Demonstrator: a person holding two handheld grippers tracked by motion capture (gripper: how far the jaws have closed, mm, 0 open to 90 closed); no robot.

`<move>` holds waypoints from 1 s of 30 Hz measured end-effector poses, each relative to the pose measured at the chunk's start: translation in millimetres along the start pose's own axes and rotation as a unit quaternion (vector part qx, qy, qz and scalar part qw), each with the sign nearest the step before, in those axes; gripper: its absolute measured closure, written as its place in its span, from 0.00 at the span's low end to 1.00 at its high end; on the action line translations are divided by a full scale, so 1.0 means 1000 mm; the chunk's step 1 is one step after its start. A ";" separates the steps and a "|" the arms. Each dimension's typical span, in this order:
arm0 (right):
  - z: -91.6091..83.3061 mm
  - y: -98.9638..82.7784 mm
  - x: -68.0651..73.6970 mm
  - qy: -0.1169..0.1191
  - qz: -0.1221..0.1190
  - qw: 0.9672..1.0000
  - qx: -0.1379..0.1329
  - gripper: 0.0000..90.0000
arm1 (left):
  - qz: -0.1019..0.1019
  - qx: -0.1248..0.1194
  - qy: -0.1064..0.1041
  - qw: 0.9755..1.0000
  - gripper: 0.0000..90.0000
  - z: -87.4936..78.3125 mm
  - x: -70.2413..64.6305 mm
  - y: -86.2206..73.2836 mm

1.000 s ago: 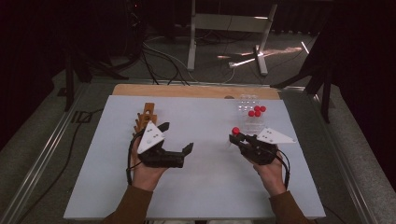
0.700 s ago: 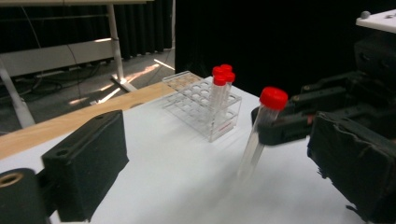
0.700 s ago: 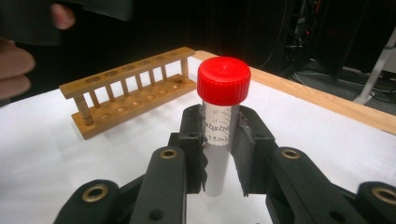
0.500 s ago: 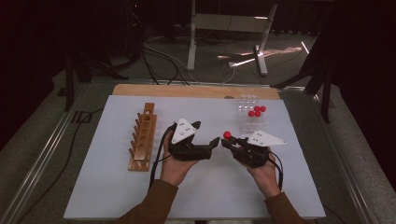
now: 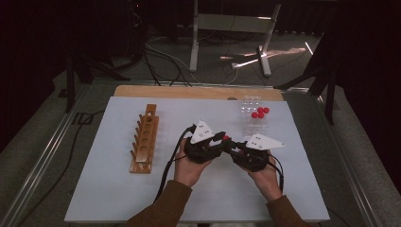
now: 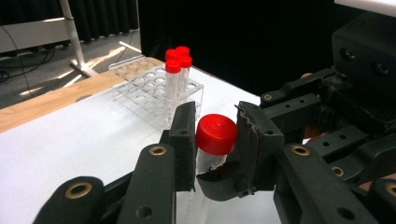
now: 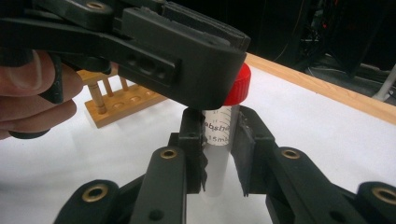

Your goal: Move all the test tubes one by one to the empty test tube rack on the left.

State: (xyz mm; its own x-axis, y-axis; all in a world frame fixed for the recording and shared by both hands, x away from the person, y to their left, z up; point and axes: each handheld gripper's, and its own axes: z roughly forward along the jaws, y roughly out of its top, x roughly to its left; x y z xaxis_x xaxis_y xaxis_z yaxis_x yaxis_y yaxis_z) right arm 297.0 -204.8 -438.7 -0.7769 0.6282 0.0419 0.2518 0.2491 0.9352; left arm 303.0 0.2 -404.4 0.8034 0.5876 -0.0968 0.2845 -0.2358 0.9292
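A clear tube (image 7: 218, 158) with a red cap (image 6: 215, 135) stands upright between both grippers at the table's middle. My right gripper (image 7: 219, 135) is shut on the tube's body below the cap. My left gripper (image 6: 217, 116) comes in from the opposite side; its jaws have just been closing and now press on the red cap (image 5: 226, 138). In the high view the left gripper (image 5: 221, 141) and right gripper (image 5: 233, 147) meet nose to nose. The left gripper's jaw (image 7: 187, 60) hides part of the cap in the right gripper view.
A wooden rack (image 5: 145, 138) with a row of empty holes lies at the left. A clear plastic rack (image 5: 253, 124) at the back right holds three red-capped tubes (image 5: 260, 112). A wooden strip (image 5: 198, 92) runs along the white table's far edge.
My left gripper moved right from beside the wooden rack to meet the right gripper, and its jaws closed on the tube's red cap. The right gripper kept still.
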 end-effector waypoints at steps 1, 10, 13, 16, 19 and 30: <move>0.000 0.000 0.000 0.000 0.000 1.000 0.000 0.82 | 0.000 0.002 0.000 1.000 0.78 0.000 0.000 0.000; 0.000 -0.001 -0.001 0.000 0.001 1.000 0.004 0.82 | -0.004 0.004 -0.001 1.000 0.77 0.002 0.000 -0.001; 0.000 -0.001 -0.001 0.000 0.001 1.000 0.004 0.82 | -0.002 0.007 0.001 1.000 0.77 0.004 0.000 -0.001; 0.001 -0.001 -0.001 0.000 0.003 1.000 0.006 0.82 | 0.000 0.008 0.003 1.000 0.78 0.005 0.000 -0.002; 0.001 -0.002 -0.002 0.002 0.006 1.000 0.004 0.82 | -0.003 0.006 0.006 1.000 0.79 0.005 0.000 -0.001; -0.006 -0.003 -0.016 -0.016 0.028 0.999 -0.001 0.24 | -0.014 -0.007 0.025 1.000 0.79 -0.002 0.010 0.001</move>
State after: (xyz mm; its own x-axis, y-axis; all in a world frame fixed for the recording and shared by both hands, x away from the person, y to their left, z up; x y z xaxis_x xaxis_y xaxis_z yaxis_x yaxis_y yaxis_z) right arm 305.0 -220.2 -439.8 -0.7431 0.6640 0.0826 0.2934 0.2125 0.9321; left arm 310.4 7.5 -404.0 0.7683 0.6315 -0.1045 0.2980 -0.2085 0.9315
